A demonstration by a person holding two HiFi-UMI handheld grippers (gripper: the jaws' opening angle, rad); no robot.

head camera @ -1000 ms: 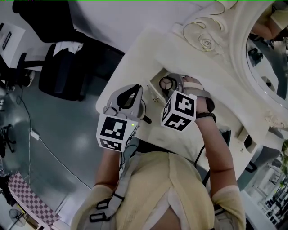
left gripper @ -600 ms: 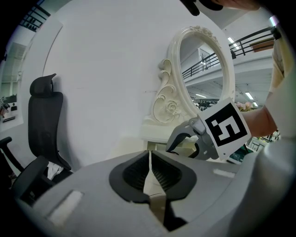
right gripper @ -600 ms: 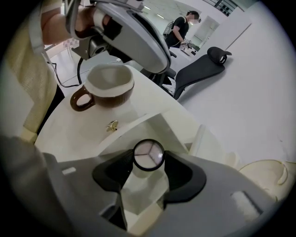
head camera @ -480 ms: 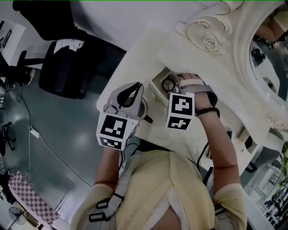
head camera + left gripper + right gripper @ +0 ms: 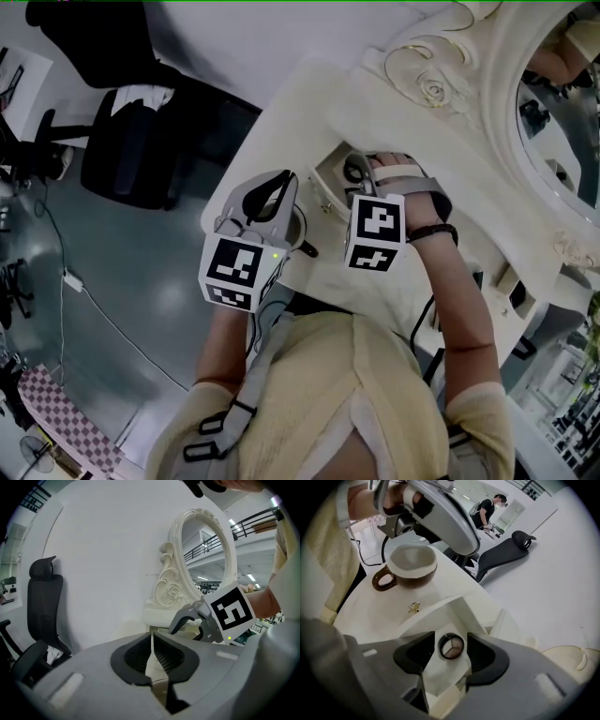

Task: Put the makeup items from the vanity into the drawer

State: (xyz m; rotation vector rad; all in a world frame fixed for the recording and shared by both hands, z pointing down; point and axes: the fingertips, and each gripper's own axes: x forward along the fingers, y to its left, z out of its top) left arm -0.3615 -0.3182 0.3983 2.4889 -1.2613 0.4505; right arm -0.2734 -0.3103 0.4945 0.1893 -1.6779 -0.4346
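A small round compact (image 5: 451,646) with a black rim lies face-up in the vanity's open drawer (image 5: 450,607). In the head view the compact (image 5: 355,170) shows in the drawer (image 5: 330,178), just left of my right hand. My right gripper (image 5: 451,652) points steeply down into the drawer and is open. Its pads flank the compact with a thin gap on each side. My left gripper (image 5: 151,645) is shut with nothing in it and is held level in front of the vanity, left of the drawer (image 5: 277,193).
A brown cup (image 5: 410,565) with a white inside stands on the vanity top (image 5: 309,98) beside the drawer. The drawer's small gold knob (image 5: 413,606) faces it. The ornate oval mirror (image 5: 204,559) rises behind. A black office chair (image 5: 127,150) stands on the floor at left.
My right gripper has rolled about its own axis over the drawer, so its marker cube now faces the camera squarely. The left gripper has stayed put.
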